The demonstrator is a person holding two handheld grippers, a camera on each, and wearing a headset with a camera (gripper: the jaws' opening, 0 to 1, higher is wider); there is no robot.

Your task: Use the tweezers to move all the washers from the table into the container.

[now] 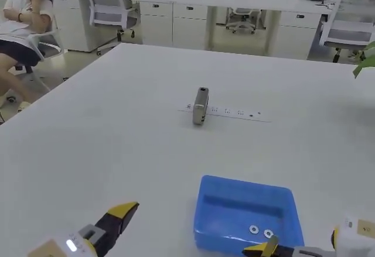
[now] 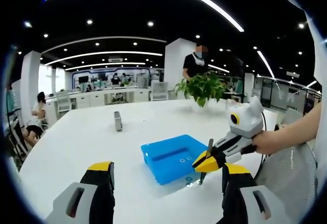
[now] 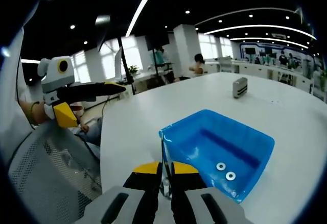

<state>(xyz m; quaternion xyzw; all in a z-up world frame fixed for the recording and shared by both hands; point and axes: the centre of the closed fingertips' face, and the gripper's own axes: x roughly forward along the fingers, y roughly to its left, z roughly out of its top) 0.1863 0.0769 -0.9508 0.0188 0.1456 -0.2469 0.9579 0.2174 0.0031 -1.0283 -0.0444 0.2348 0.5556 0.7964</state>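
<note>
Right gripper [image 3: 164, 169] here: I've got its jaws pinching the tweezers [image 3: 163, 150], which rise straight ahead to the blue container [image 3: 204, 132] corner. Two washers [image 3: 220, 166] lie inside, ahead-right of the jaws. Left gripper [image 2: 167, 168] jaws are spread wide.

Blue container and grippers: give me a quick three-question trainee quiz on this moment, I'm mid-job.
1. How many washers lie inside the blue container?
2. True or false: the left gripper is shut on the tweezers.
3. Which one holds the tweezers? A: left gripper. B: right gripper. C: neither.
Key: 1: two. 2: false, its jaws stand wide open. 3: B.
</note>
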